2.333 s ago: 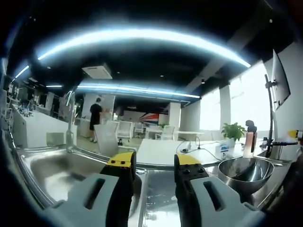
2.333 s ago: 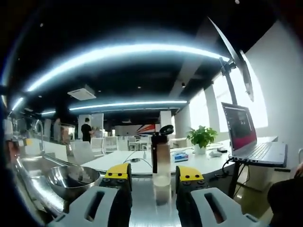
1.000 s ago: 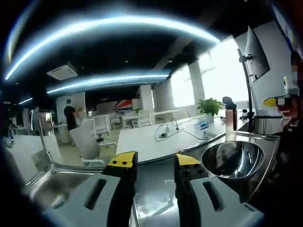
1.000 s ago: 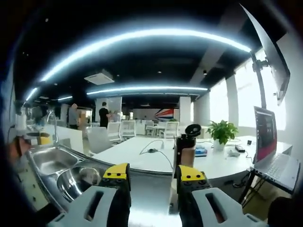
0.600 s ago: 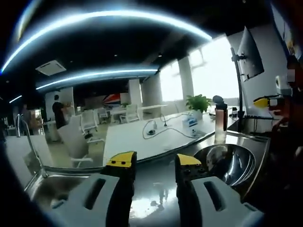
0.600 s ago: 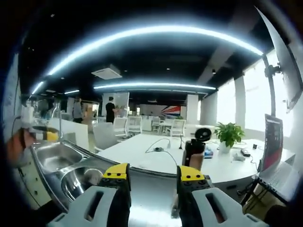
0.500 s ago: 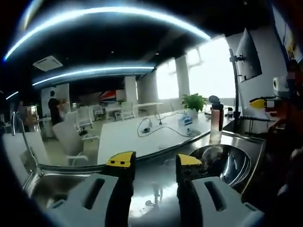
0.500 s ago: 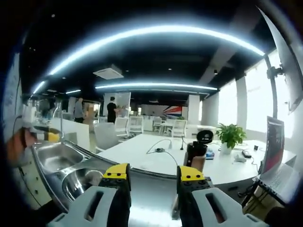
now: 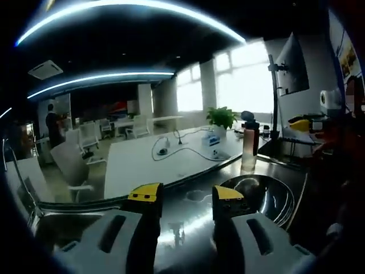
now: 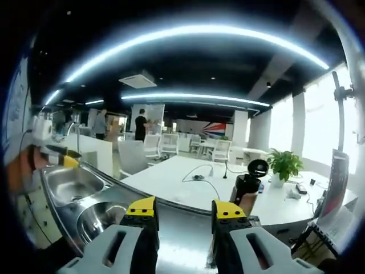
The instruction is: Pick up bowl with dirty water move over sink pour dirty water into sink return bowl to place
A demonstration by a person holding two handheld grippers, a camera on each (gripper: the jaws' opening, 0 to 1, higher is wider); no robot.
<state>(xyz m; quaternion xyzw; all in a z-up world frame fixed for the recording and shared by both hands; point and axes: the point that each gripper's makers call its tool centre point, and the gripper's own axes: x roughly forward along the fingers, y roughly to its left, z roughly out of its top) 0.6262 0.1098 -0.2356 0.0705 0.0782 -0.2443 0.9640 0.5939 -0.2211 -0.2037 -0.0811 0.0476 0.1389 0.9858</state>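
A shiny steel bowl [image 9: 263, 197] stands on the steel counter, just right of my left gripper [image 9: 186, 197], whose jaws are open and empty. Whether the bowl holds water is hard to tell. In the right gripper view the same bowl [image 10: 101, 220] lies low on the left, beside the sink basin [image 10: 68, 182]. My right gripper [image 10: 183, 210] is open with nothing between its jaws and hovers over the counter, right of the bowl. The sink [image 9: 54, 225] shows dimly at the lower left of the left gripper view.
A drinking bottle [image 9: 248, 149] with a dark lid stands behind the bowl, also seen as the bottle [image 10: 245, 191]. A faucet [image 10: 72, 136] rises behind the sink. A white table with cables [image 9: 165, 157], a potted plant [image 9: 219, 120], chairs and distant people lie beyond the counter.
Both cameras have moved: the left view swung toward the bowl, which now sits nearer its jaws. The right view turned left, bringing sink and bowl further in. Both grippers stay open.
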